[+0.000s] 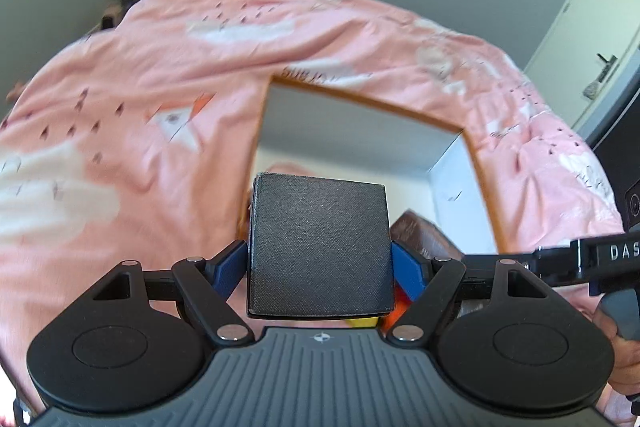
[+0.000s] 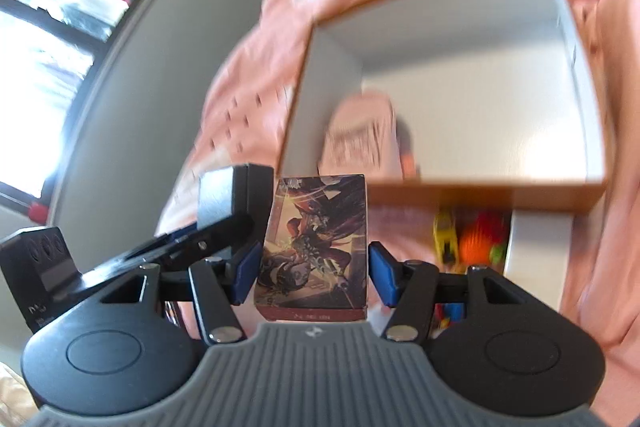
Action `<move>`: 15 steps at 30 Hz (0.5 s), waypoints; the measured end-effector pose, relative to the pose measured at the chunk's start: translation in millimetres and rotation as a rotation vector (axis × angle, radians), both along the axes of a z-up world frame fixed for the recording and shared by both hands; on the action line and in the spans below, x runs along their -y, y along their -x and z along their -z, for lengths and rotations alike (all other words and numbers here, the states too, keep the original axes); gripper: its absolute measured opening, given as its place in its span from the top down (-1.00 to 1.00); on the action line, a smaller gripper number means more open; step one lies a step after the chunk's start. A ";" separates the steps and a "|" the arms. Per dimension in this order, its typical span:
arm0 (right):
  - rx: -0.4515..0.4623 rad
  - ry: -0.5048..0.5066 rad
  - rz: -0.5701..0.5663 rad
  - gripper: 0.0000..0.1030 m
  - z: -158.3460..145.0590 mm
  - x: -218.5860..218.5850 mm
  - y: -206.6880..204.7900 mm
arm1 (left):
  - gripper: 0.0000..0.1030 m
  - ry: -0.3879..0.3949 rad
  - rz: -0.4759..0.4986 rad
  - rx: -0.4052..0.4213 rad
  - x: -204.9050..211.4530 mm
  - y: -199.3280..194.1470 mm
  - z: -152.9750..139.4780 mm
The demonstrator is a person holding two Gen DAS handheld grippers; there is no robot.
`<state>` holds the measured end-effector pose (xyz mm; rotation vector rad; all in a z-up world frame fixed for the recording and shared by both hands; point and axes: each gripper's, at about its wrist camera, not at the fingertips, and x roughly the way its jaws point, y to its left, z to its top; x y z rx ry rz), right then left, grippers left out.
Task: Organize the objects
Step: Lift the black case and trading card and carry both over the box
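Boxes, two of them, one per gripper; the landmark for everything is the open cardboard carton (image 1: 452, 163) with the white inside, sitting on the pink bedspread (image 1: 132, 83).

Left gripper (image 1: 319, 265) is pinching a black textured box (image 1: 320, 247) by its two side faces, blue pads flat on them; it hangs just in front of the carton's near edge, lid face toward the camera. Right gripper (image 2: 314, 275) has a printed card box (image 2: 316, 247) with red and gold character art upright between its pads, also just short of the carton's near rim; the left pad looks to be touching, but there's a sliver of a gap at the right one, so I'd call it held, not rock solid.

Handling guess: both look like stiff, light cardboard, flat sided, so squeezing across the parallel sides like this is the right place; the black one has a grainy skin that should grip fine, the card box looks glossy and might slide or twist if tilted.

Some blurry toys (image 2: 472, 235) sit below the carton's near wall; a pink wrapped thing (image 2: 360, 135) lies inside the carton.
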<state>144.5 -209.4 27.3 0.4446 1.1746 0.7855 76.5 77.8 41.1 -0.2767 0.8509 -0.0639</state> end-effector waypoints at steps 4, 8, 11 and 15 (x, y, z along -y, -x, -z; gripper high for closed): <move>0.060 -0.003 0.069 -0.17 -11.9 9.3 -17.4 | -0.73 -0.008 0.049 0.035 15.2 -27.3 -5.0; 0.078 0.018 0.125 -0.17 -9.2 11.7 -44.3 | -0.73 -0.018 0.077 0.043 26.3 -59.0 -1.0; 0.085 0.044 0.163 -0.17 0.9 7.9 -64.7 | -0.73 0.004 0.082 0.015 26.3 -86.7 11.6; 0.077 0.076 0.201 -0.17 15.2 5.2 -88.1 | -0.73 0.060 0.081 -0.029 21.3 -118.6 31.7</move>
